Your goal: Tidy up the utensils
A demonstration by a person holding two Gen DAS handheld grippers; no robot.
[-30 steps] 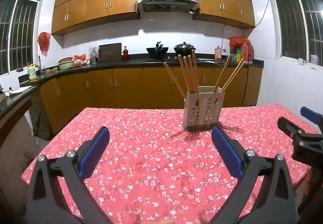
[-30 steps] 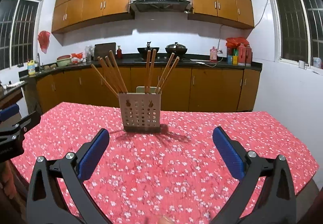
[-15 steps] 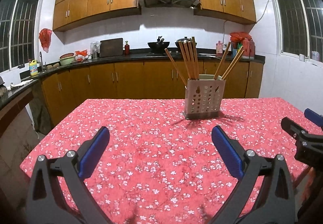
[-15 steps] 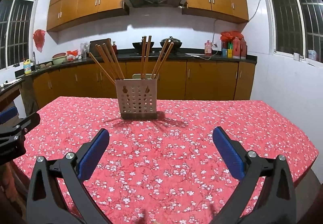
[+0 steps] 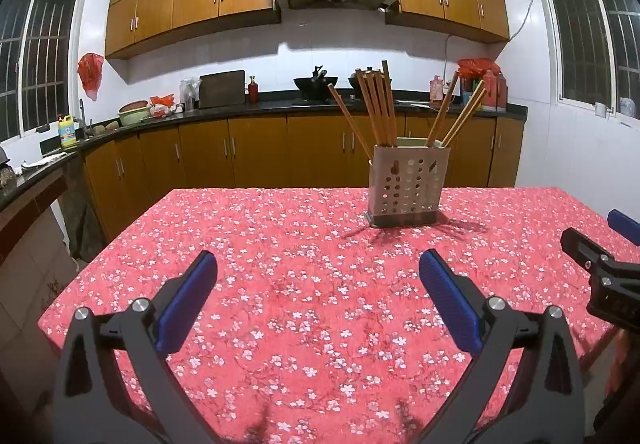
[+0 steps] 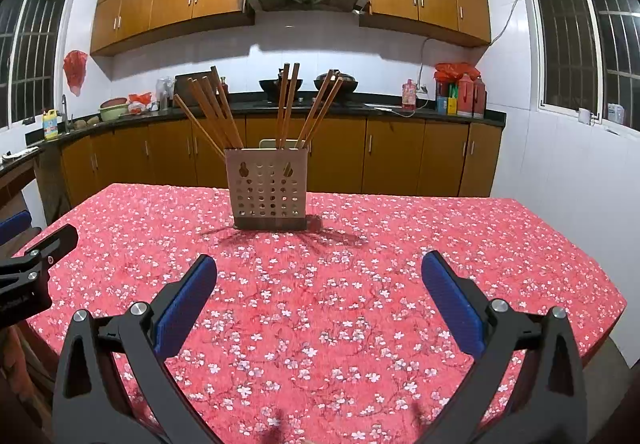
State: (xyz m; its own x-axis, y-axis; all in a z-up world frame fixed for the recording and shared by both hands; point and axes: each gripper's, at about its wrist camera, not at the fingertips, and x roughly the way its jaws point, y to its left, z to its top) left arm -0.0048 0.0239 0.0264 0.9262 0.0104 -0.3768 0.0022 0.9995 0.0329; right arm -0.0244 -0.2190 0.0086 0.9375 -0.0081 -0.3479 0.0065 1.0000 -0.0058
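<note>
A beige perforated utensil holder [image 5: 407, 185] stands upright on the table with the red floral cloth [image 5: 304, 284]. Several wooden chopsticks [image 5: 378, 104] lean out of its top. It also shows in the right wrist view [image 6: 267, 193] with its chopsticks [image 6: 216, 110]. My left gripper [image 5: 318, 276] is open and empty, low over the near part of the table, well short of the holder. My right gripper [image 6: 319, 280] is open and empty, also short of the holder. Each gripper shows at the edge of the other view, the right one [image 5: 600, 268] and the left one [image 6: 32, 264].
Wooden cabinets and a dark counter [image 5: 280, 106] run along the far wall behind the table, with woks, bottles and a cutting board on it. The table's left edge [image 5: 100, 256] drops to the floor. The right edge [image 6: 592, 268] lies near a white wall.
Both grippers have drawn back and sunk lower toward the table's near edge, so the holder now sits higher in both views. Both stay open and empty.
</note>
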